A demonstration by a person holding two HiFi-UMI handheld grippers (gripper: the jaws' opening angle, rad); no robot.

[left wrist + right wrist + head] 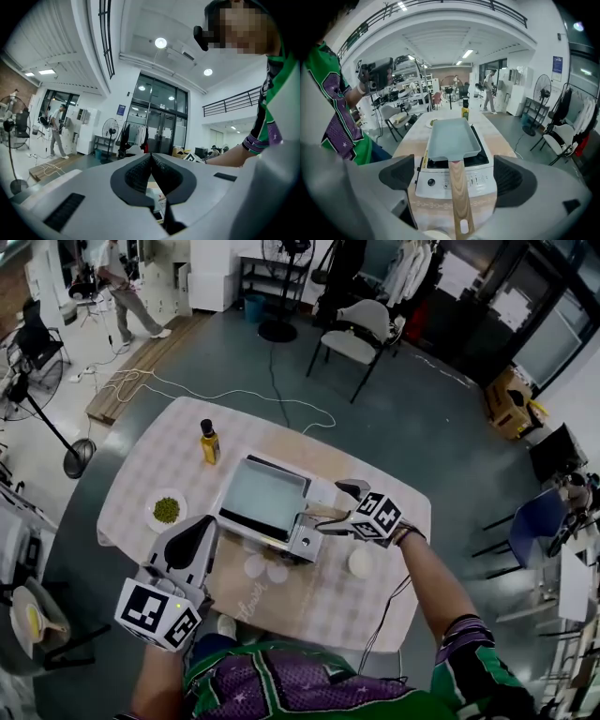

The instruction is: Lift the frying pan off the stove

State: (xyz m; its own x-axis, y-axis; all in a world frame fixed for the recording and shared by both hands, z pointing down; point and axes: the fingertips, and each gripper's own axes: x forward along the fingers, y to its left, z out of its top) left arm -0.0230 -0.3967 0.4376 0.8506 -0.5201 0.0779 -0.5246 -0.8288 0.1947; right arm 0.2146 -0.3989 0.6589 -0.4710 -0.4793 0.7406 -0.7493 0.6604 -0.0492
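1. A rectangular grey frying pan sits on a white stove near the middle of a surface covered with a checked cloth.
2. The pan's wooden handle points back toward the person.
3. The right claw is released. Its jaws stand wide apart on either side of the handle, touching nothing.
4. The left claw is clenched and empty, with its jaws pressed together. It is held at the near left of the stove.
5. A yellow bottle stands beyond the stove. A white plate of something green lies to the stove's left.
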